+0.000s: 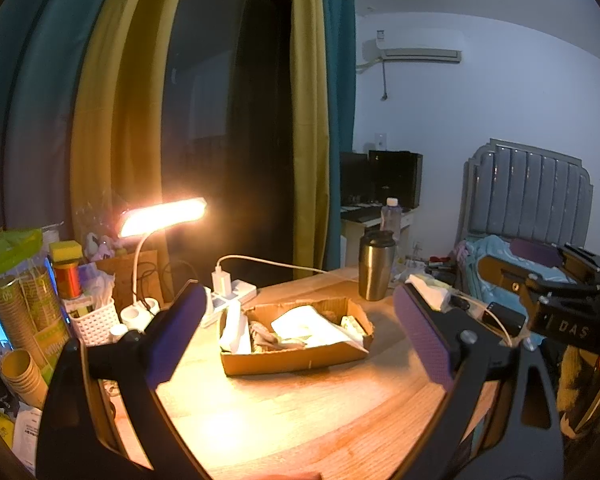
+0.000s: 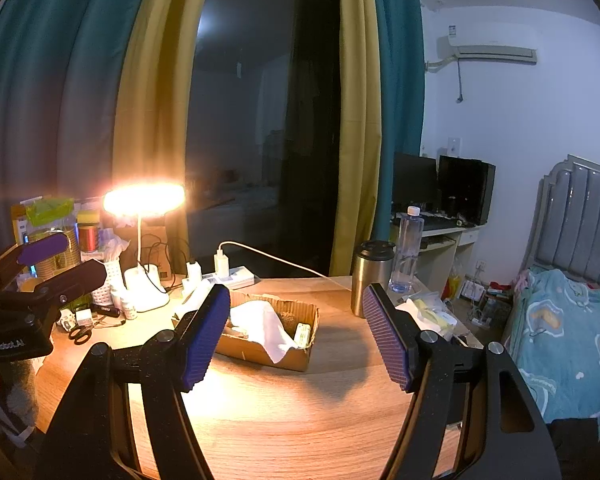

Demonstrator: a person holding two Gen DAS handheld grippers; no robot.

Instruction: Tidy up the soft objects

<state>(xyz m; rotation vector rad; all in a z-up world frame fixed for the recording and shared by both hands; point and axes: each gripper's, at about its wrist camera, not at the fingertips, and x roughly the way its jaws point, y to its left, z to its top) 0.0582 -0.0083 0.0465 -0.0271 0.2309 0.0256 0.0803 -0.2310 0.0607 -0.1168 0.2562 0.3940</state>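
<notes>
Wood-grain counter (image 2: 300, 420), smooth, warm-lit by a white gooseneck desk lamp (image 2: 144, 200) w/ a flat oblong head. Mid-counter sits a shallow corrugated cardboard box (image 2: 268, 354), rough torn edges. Inside the box: a crumpled white cloth (image 2: 266, 326), soft folds, draped over the near wall, plus other small soft bits too dim to tell apart. Behind the box to the right stands a brushed steel tumbler (image 2: 370, 278), cylindrical, dark lid; a clear plastic bottle (image 2: 407, 250) just beside it.

Left gripper (image 1: 300, 328): black frame, ribbed purple pads, jaws wide apart, nothing btwn them, held above the counter short of the box. Right gripper (image 2: 296, 334): same build, jaws apart too, empty, box seen btwn them.
</notes>
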